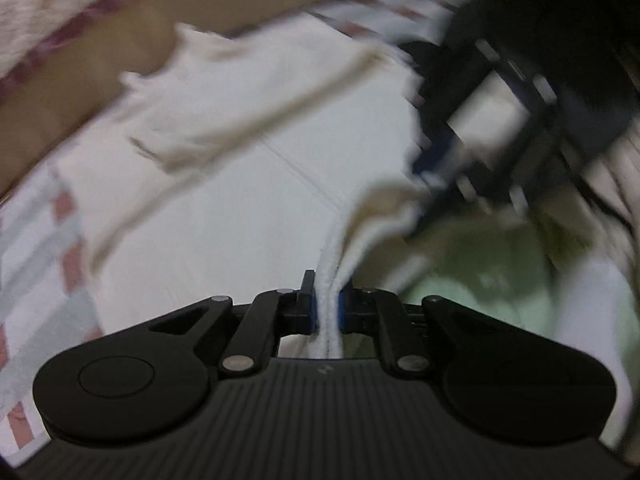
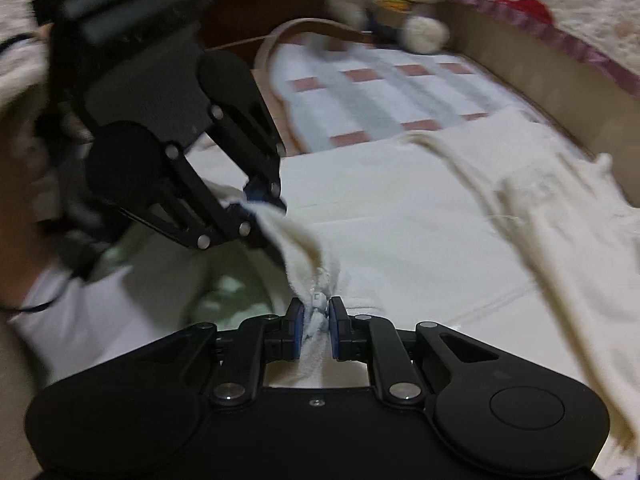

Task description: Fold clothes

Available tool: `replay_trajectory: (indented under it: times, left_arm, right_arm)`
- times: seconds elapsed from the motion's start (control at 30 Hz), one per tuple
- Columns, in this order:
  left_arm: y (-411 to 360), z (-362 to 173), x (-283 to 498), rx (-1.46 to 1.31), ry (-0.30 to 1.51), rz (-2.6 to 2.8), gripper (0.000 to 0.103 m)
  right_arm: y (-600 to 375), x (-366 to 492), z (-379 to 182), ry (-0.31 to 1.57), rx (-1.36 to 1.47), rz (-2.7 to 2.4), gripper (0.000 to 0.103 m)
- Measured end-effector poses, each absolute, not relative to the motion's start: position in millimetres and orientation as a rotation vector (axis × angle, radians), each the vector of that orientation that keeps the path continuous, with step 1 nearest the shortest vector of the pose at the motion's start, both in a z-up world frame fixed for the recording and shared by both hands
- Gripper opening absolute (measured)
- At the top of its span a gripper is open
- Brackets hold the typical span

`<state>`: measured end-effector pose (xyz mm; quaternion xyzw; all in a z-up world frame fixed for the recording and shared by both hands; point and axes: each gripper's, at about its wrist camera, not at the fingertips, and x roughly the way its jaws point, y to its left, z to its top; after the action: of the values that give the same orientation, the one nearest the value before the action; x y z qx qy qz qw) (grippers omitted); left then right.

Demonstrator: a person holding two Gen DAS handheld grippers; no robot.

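- Nearest the left wrist camera, the left gripper is seen at lower centre, its blue pads closed on a thick folded edge of the cream garment; the pinched edge runs upward from between the pads.
- Beyond that grip, the cream garment is spread across the middle of the left wrist view, with a blurred sleeve-like flap reaching toward the upper left.
- Under the garment, a checked blanket with grey bands and reddish squares is shown at the left edge and again at upper right.
- At the right of the left wrist view, the right gripper is seen, heavily blurred, with a bunch of the cream cloth at its tips.
- In the right wrist view, the right gripper sits at lower centre, its pads clamped on a bunched, whitish fold of the garment.
- At the left of that view, the left gripper is shown angled downward, its tips closed on another part of the same cloth edge, near the right gripper's hold.
- A pale green cloth lies low between the two grippers.
- A grey plush rabbit sits at upper centre of the right wrist view, at the far end of the blanket.
- A brown board wall borders the blanket at upper right.
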<state>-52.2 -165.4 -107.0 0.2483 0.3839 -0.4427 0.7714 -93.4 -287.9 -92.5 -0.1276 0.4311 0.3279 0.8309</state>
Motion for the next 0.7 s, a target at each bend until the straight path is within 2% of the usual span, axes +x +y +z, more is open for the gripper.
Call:
replay_trajectory:
  times: [0.17, 0.27, 0.33, 0.53, 0.6, 0.67, 0.7]
  left_arm:
    - [-178, -93, -13, 0.375, 0.794, -0.872, 0.009]
    - [-189, -90, -6, 0.357, 0.759, -0.848, 0.009]
    - [-195, -90, 1, 0.338, 0.754, -0.836, 0.009]
    - [-196, -82, 15, 0.344, 0.705, -0.783, 0.01]
    - [-192, -78, 21, 0.333, 0.689, -0.771, 0.01]
    - [-191, -74, 24, 0.326, 0.671, -0.755, 0.01]
    - [-192, -73, 25, 0.333, 0.653, -0.746, 0.01]
  right_arm:
    - [-302, -66, -88, 1.021, -0.13, 0.53, 0.033]
    - [-296, -77, -84, 1.034, -0.199, 0.464, 0.04]
    - [-294, -87, -87, 1.046, -0.253, 0.432, 0.051]
    - [-321, -114, -105, 1.105, -0.318, 0.317, 0.051]
    - [-336, -119, -103, 1.086, -0.284, 0.287, 0.048]
    - [-354, -123, -94, 1.044, -0.22, 0.269, 0.033]
    - [-363, -124, -87, 1.014, -0.182, 0.265, 0.014]
